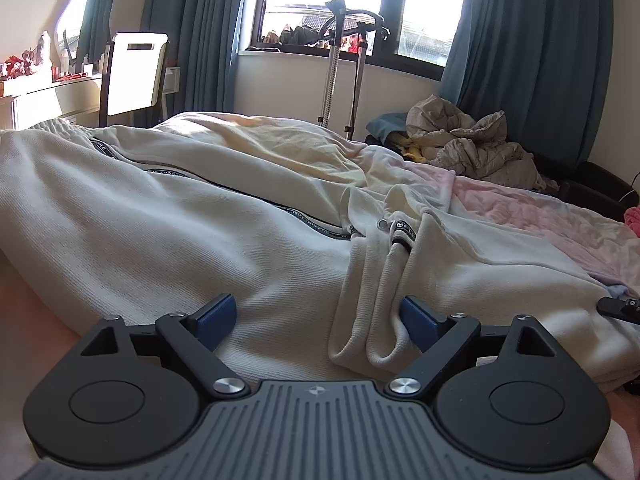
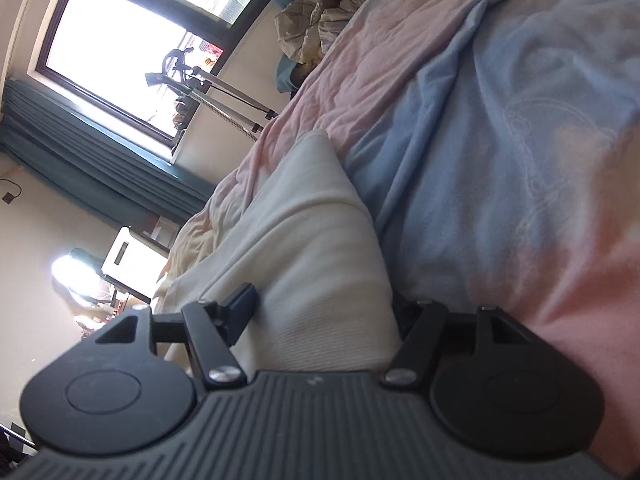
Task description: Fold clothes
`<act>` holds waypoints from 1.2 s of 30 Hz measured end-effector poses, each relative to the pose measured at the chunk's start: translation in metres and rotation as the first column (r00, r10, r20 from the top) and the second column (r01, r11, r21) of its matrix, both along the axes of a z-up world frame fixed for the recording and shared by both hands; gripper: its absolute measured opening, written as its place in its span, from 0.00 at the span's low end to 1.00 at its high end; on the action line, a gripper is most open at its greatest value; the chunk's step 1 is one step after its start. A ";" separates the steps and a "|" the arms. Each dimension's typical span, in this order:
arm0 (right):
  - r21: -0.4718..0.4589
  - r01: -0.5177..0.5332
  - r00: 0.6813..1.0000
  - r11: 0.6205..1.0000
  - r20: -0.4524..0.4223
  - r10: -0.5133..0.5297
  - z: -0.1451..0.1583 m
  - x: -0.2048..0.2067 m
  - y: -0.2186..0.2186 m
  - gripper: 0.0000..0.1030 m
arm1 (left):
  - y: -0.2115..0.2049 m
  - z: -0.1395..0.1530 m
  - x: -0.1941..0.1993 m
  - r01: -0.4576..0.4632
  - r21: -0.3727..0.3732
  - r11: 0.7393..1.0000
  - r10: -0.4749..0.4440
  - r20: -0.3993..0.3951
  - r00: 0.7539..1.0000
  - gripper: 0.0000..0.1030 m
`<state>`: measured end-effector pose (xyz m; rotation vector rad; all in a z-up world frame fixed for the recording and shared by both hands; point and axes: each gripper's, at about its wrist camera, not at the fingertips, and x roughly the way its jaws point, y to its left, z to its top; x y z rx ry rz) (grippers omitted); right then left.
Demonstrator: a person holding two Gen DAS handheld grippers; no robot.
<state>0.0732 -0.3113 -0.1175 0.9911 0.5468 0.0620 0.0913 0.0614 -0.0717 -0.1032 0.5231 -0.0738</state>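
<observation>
A cream ribbed garment (image 1: 168, 216) with a black lettered stripe lies spread across the bed. In the left wrist view my left gripper (image 1: 318, 320) is low over its near edge and stands open. A bunched, folded strip of the cloth (image 1: 372, 332) lies between the blue pads (image 1: 216, 316), close to the right one. In the right wrist view, which is rolled sideways, my right gripper (image 2: 324, 312) is open around a thick fold of the same cream garment (image 2: 320, 264). Its left pad (image 2: 240, 306) shows, while the other finger is tucked under the cloth. The right gripper's tip (image 1: 620, 308) peeks in at the left view's right edge.
The bed cover (image 2: 500, 160) is pink and pale blue. A crumpled beige quilt (image 1: 472, 140) sits at the far end. Behind are a window, teal curtains (image 1: 528, 52), a metal stand (image 1: 340, 68), a white chair (image 1: 134, 72) and a dresser with a mirror (image 1: 48, 88).
</observation>
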 end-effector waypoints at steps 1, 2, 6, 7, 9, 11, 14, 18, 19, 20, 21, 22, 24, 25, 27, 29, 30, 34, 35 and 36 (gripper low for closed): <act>-0.003 0.004 0.999 1.000 0.038 -0.004 0.005 -0.002 0.000 0.65 | 0.000 0.000 0.000 -0.001 -0.002 1.000 0.001 -0.001 1.000 0.89; -0.015 0.001 0.996 1.000 0.089 0.000 0.011 -0.004 0.002 0.65 | 0.000 0.000 0.000 -0.003 -0.003 1.000 0.003 -0.001 1.000 0.89; 0.002 -0.019 0.974 1.000 0.226 0.018 0.027 -0.007 0.006 0.65 | -0.001 0.000 0.000 -0.005 -0.002 1.000 0.005 -0.001 1.000 0.89; 0.000 -0.018 0.977 1.000 0.210 0.017 0.027 -0.005 0.007 0.66 | -0.001 0.000 0.000 -0.005 0.000 1.000 0.005 -0.002 1.000 0.89; -0.003 -0.015 0.984 1.000 0.178 0.015 0.027 0.000 0.009 0.65 | -0.003 0.001 0.000 -0.004 0.008 1.000 0.004 -0.003 1.000 0.89; -0.007 -0.012 0.989 1.000 0.146 0.013 0.026 0.005 0.011 0.53 | -0.004 0.002 0.000 -0.003 0.019 1.000 0.003 -0.002 1.000 0.89; -0.013 -0.008 0.995 1.000 0.097 0.009 0.026 0.012 0.014 0.44 | -0.002 0.004 -0.002 -0.004 0.012 1.000 0.004 0.005 1.000 0.89; -0.058 0.010 0.999 0.998 0.052 -0.007 0.032 0.017 0.022 0.20 | -0.005 0.005 -0.007 0.007 0.024 1.000 -0.007 0.015 1.000 0.89; -0.087 0.021 0.998 0.996 0.052 -0.016 0.036 0.016 0.025 0.19 | -0.007 0.005 -0.009 0.009 0.038 0.999 -0.010 0.019 1.000 0.89; -0.101 0.031 0.998 0.994 0.052 -0.026 0.039 0.016 0.027 0.18 | -0.009 0.006 -0.011 0.012 0.052 0.999 -0.013 0.021 1.000 0.89; -0.115 0.039 0.998 0.993 0.053 -0.033 0.041 0.015 0.028 0.18 | -0.012 0.006 -0.012 0.014 0.065 0.998 -0.016 0.023 1.000 0.89; -0.127 0.041 0.998 0.991 0.060 -0.034 0.045 0.014 0.029 0.18 | -0.014 0.007 -0.014 0.016 0.078 0.997 -0.018 0.025 1.000 0.89; -0.166 0.042 0.997 0.985 0.078 -0.029 0.053 0.012 0.029 0.18 | -0.019 0.010 -0.019 0.020 0.106 0.994 -0.024 0.032 0.999 0.89; -0.185 0.041 0.996 0.982 0.088 -0.025 0.057 0.011 0.029 0.18 | -0.022 0.013 -0.021 0.019 0.121 0.993 -0.024 0.041 0.999 0.89; -0.182 0.044 0.994 0.982 0.102 -0.026 0.062 0.008 0.026 0.17 | -0.026 0.021 -0.025 0.021 0.129 0.991 -0.028 0.054 0.998 0.88; -0.176 0.049 0.993 0.983 0.117 -0.028 0.067 0.005 0.022 0.17 | -0.029 0.033 -0.032 0.026 0.126 0.992 -0.037 0.086 0.996 0.88; -0.163 0.059 0.992 0.985 0.124 -0.039 0.069 0.003 0.017 0.17 | -0.030 0.039 -0.035 0.028 0.122 0.992 -0.041 0.103 0.994 0.88; -0.109 0.117 0.984 0.987 0.145 -0.101 0.083 -0.008 -0.006 0.17 | -0.041 0.063 -0.035 -0.027 0.092 0.995 0.011 0.169 0.986 0.88; -0.086 0.131 0.982 0.988 0.149 -0.117 0.087 -0.012 -0.013 0.17 | -0.044 0.069 -0.031 -0.057 0.072 0.996 0.044 0.180 0.983 0.88; -0.061 0.143 0.979 0.988 0.154 -0.132 0.090 -0.016 -0.021 0.17 | -0.050 0.072 -0.024 -0.072 0.051 0.996 0.062 0.175 0.983 0.88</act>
